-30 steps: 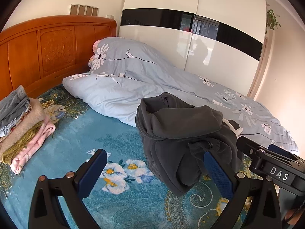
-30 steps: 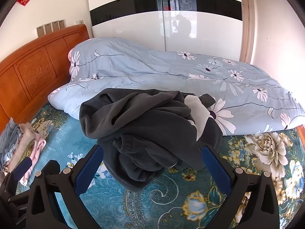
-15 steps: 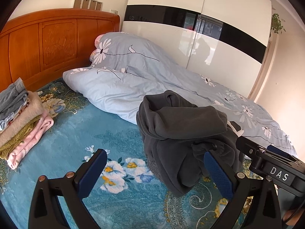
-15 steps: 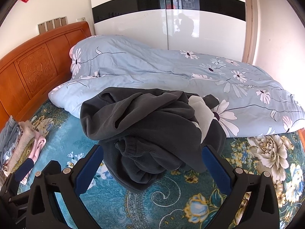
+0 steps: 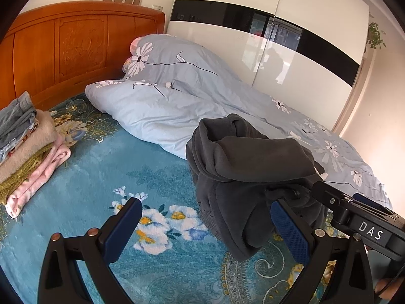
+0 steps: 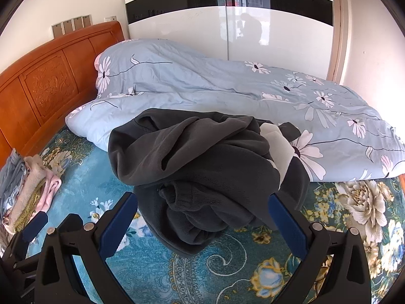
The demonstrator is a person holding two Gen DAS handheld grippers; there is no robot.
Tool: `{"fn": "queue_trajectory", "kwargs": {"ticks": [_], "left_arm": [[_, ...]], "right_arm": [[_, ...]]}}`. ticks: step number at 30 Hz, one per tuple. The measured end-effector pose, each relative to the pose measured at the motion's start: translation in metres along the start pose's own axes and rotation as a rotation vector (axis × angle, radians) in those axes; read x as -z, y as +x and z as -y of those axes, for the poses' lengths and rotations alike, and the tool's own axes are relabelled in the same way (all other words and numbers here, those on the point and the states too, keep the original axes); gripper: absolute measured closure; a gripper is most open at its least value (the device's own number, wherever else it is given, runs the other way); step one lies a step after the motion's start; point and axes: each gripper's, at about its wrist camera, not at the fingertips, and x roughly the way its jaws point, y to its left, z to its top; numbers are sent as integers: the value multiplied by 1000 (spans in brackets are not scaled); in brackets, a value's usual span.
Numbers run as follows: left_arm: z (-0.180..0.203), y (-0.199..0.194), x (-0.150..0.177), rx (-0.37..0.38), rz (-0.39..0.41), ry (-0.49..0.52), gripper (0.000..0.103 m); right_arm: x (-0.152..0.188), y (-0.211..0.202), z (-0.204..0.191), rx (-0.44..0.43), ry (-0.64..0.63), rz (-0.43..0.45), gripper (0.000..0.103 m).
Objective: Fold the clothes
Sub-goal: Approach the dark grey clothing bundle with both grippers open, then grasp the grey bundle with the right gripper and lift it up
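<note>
Clothes for this task are of two kinds on the bed. At the far left, next to the wooden headboard [image 5: 63, 48], a stack of folded clothes [image 5: 27, 149] lies on the teal flowered bedspread [image 5: 101, 172]: grey pieces on top, then beige, an olive knitted layer, and pink at the bottom. In the right wrist view the same stack [image 6: 30, 195] sits at the left edge, with part of the left gripper [image 6: 33, 225] just in front of it.

Moving to the right, the left gripper [image 5: 205, 225] has its jaws wide apart and holds nothing. Its left blue pad is above the white flowers of the bedspread, and its right pad is in front of the lower edge of a dark grey garment [image 5: 248, 174]. I cannot tell if this pad touches the cloth.

The garment is a crumpled heap in the middle of the bed, not folded, and its back part leans on the light blue duvet [image 5: 177, 101] with white flowers. From the right wrist view the dark grey garment [image 6: 197, 167] fills the centre, and a white patch of cloth shows on its right side.

The right gripper [image 6: 202, 217] is also opened wide and empty, with the lower part of the heap seen between its two pads. Behind the duvet stands a white wardrobe [image 6: 227, 30] with a black glossy band.
</note>
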Motion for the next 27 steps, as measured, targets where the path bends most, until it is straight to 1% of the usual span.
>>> {"fn": "queue_trajectory", "kwargs": {"ticks": [4, 6, 7, 9, 13, 16, 18, 20, 24, 26, 27], "left_arm": [[-2, 4, 2, 0, -10, 4, 0], [-6, 5, 5, 19, -17, 1, 0], [-8, 5, 7, 25, -20, -2, 0], [-16, 5, 15, 13, -26, -15, 0], [-35, 6, 37, -14, -53, -58, 0], [-48, 7, 53, -18, -83, -98, 0], [-54, 7, 63, -25, -102, -116, 0], [-58, 8, 72, -31, -113, -119, 0], [-67, 10, 86, -35, -133, -133, 0], [-73, 12, 91, -22, -142, -158, 0], [-77, 13, 94, -15, -148, -173, 0]], "right_arm": [[0, 5, -4, 5, -25, -11, 0], [0, 8, -7, 14, -46, -21, 0], [0, 10, -9, 28, -69, -26, 0], [-1, 16, -14, 67, -127, -29, 0], [-2, 35, -28, 145, -265, -31, 0], [-2, 49, -49, 232, -438, 28, 0], [-1, 61, -65, 306, -573, 74, 0], [-2, 76, -78, 350, -680, 90, 0], [-15, 88, -100, 354, -744, 143, 0], [-19, 95, -115, 338, -781, 145, 0], [-18, 102, -124, 339, -820, 139, 0]]}}
